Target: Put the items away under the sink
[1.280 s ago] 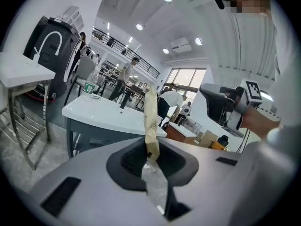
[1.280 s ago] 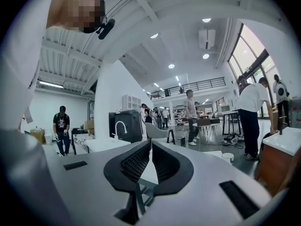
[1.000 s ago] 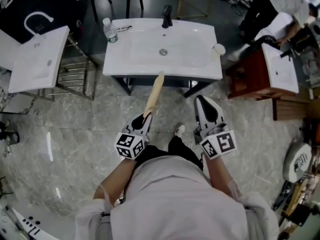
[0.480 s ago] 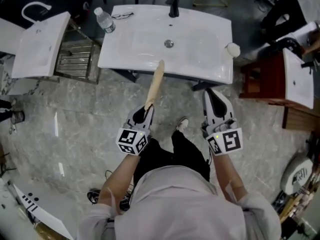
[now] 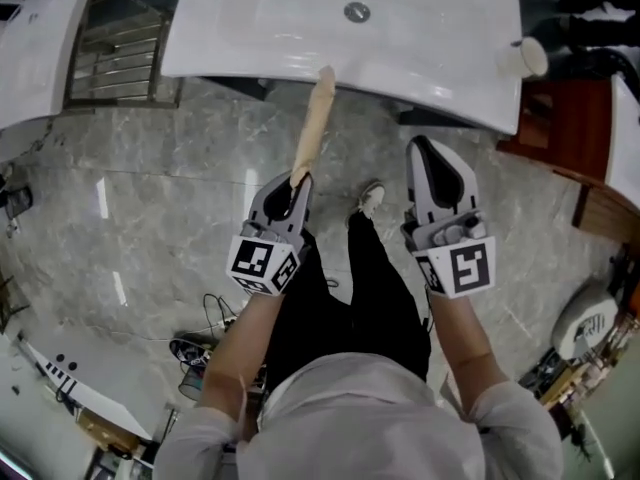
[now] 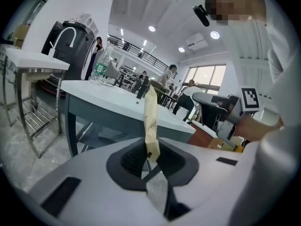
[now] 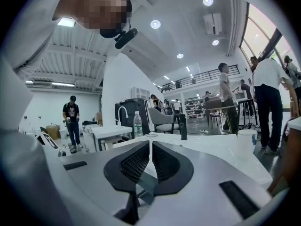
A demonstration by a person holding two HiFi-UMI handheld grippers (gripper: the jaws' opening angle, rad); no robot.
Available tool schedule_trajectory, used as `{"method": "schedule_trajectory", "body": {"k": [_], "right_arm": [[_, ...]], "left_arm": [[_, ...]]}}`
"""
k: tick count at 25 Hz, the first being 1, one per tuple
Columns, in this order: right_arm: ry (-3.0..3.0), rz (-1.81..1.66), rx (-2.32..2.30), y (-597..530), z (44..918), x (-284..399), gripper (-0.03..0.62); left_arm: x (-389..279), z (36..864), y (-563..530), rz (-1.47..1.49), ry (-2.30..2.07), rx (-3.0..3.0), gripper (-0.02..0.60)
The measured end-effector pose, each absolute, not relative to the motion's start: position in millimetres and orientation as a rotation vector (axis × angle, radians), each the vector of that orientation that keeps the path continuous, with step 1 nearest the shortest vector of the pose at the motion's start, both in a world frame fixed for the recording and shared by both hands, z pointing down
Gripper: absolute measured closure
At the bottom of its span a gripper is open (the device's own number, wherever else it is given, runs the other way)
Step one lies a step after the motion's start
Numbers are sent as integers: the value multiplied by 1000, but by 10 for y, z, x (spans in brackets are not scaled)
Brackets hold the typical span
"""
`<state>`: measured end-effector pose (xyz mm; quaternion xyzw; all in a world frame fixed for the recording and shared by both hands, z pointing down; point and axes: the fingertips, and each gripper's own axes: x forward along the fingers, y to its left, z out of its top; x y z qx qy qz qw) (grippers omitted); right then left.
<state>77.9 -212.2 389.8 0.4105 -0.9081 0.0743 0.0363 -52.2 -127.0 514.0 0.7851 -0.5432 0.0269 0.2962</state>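
A long tan paper-wrapped stick point(image 5: 312, 123) juts forward from my left gripper point(image 5: 292, 190), which is shut on its near end; its far tip reaches the front edge of the white sink point(image 5: 260, 28). In the left gripper view the stick point(image 6: 150, 121) rises from between the pads point(image 6: 136, 160) toward the sink counter point(image 6: 113, 102). My right gripper point(image 5: 433, 168) is shut with nothing in it and hangs over the floor, in front of the sink's right part. In the right gripper view its closed pads point(image 7: 162, 163) point across the sink top point(image 7: 211, 147).
A white cup point(image 5: 530, 56) stands at the sink's right end, a drain point(image 5: 357, 12) in the basin. A water bottle point(image 7: 138, 125) and black faucet point(image 7: 183, 120) stand on the counter. A metal rack point(image 5: 120, 43) is to the left, a red-brown cabinet point(image 5: 570, 133) to the right. People stand in the background.
The view has moved closer to the sink and lower; both grippers sit nearer its front edge. The left gripper still holds the stick, whose tip now meets the sink's front edge.
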Motion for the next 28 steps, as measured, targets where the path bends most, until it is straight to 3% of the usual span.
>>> {"method": "schedule_trajectory", "body": {"k": [13,28], "right_arm": [[-2702,291,1298,-2007,4785,809,551],[-2672,269,1324,-1936,5535,994,551]], "left_arm": [[-422,6192,-956,261,-1364,2117,535],[-99,7316,-1339,261,-1327,2054,535]]}}
